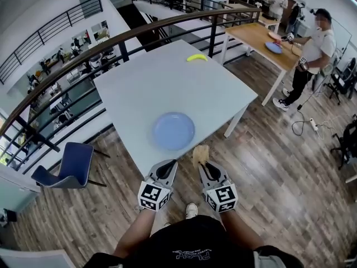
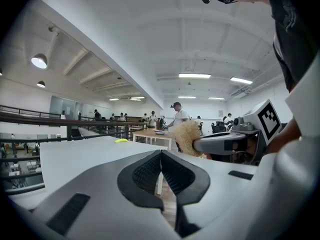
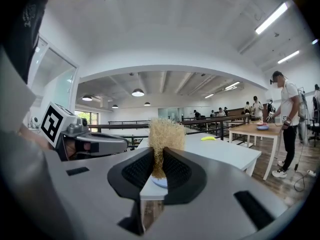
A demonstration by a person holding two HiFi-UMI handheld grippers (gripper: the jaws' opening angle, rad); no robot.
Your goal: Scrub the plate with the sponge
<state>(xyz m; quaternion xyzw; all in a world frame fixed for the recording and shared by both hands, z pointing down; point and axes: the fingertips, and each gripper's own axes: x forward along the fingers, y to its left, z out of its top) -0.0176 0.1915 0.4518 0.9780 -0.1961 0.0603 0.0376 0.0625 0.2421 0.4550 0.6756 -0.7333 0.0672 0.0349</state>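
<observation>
One sponge (image 1: 201, 153) is sitting clamped in the right gripper (image 1: 206, 166), plate (image 1: 174, 130) lying at its eleven o'clock; left gripper (image 1: 169, 166) is idling, jaws together.

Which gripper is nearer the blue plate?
Left, slightly. The left gripper hangs just short of the blue plate; the right gripper, clamping the sponge, sits farther off toward its right.

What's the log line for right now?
left gripper: shut, empty | right gripper: shut on sponge | blue plate: on white table, sponge not touching
</observation>
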